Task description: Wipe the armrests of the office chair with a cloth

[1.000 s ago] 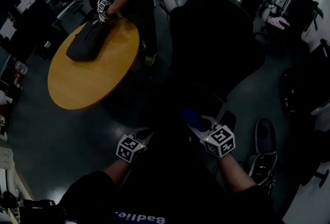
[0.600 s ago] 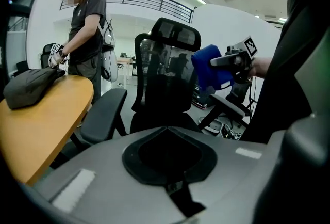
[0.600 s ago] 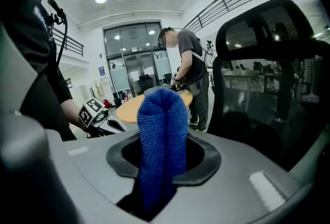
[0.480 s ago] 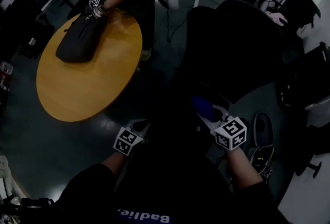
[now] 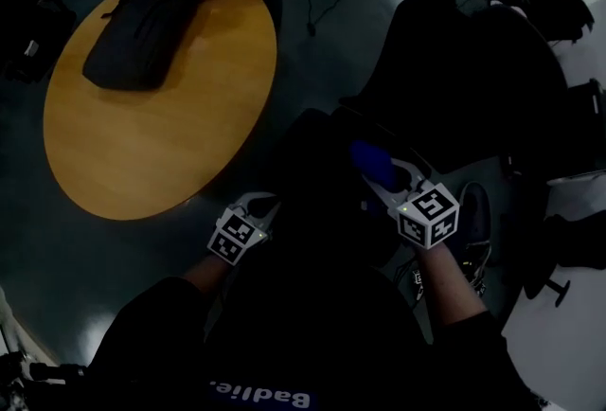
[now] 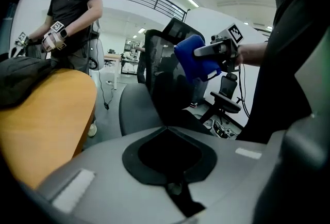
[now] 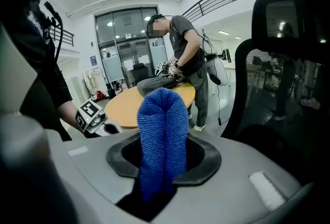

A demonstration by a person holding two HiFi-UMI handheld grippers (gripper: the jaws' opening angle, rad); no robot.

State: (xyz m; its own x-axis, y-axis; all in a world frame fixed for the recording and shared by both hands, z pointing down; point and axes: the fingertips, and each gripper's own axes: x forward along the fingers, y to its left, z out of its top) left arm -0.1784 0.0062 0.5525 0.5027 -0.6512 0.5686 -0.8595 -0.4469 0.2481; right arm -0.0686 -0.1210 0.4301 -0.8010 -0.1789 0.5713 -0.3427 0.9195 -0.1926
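Observation:
The black office chair (image 5: 454,68) stands ahead and to my right, and its mesh back (image 6: 160,63) shows in the left gripper view. It is very dark in the head view, so I cannot make out its armrests. My right gripper (image 5: 396,180) is shut on a folded blue cloth (image 5: 372,163), which stands up between the jaws (image 7: 161,130) close to the chair's near side. The left gripper (image 5: 260,207) hangs low near my body. It is shut with nothing in it (image 6: 166,130). The blue cloth (image 6: 196,58) also appears in the left gripper view, in front of the chair.
A round wooden table (image 5: 151,125) stands at the left with a black bag (image 5: 133,35) on it. Another person (image 6: 72,16) works on the bag with marker grippers. A second chair (image 6: 229,99) and my shoe (image 5: 473,220) are at the right.
The view has swung toward the chair, which now lies closer on the right. My right gripper with the cloth has risen slightly toward it. The left gripper has hardly moved.

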